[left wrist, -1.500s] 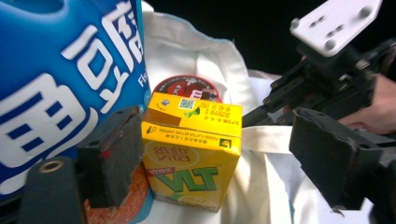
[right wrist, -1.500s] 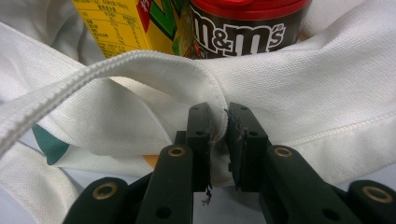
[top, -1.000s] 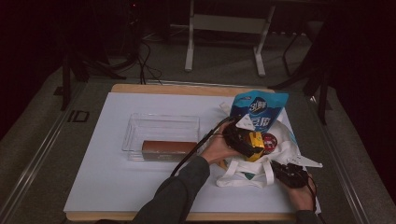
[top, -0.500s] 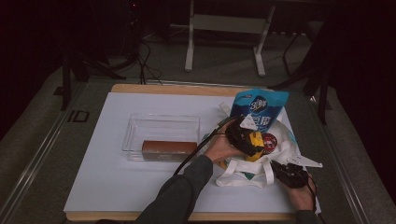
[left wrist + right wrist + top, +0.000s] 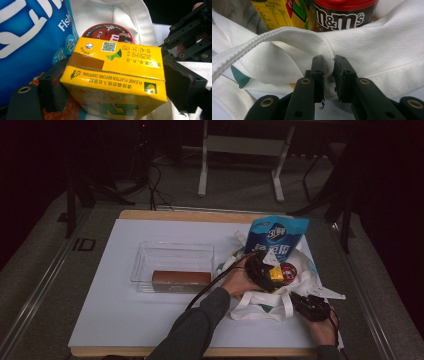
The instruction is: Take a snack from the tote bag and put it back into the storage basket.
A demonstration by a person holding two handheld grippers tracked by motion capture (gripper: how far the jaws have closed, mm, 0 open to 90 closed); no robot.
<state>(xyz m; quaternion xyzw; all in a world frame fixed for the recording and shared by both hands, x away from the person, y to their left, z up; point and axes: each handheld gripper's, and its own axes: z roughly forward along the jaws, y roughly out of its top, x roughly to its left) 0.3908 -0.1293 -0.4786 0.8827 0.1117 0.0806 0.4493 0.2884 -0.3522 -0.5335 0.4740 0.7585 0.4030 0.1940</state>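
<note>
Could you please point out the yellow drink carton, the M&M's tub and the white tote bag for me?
yellow drink carton [image 5: 117,62], left gripper view, its top face.
M&M's tub [image 5: 339,17], right gripper view, its brown label.
white tote bag [image 5: 372,47], right gripper view, its cloth edge.

We see the yellow cardboard drink carton cut off at the bottom edge, and the white canvas tote bag hides its lower part.
</note>
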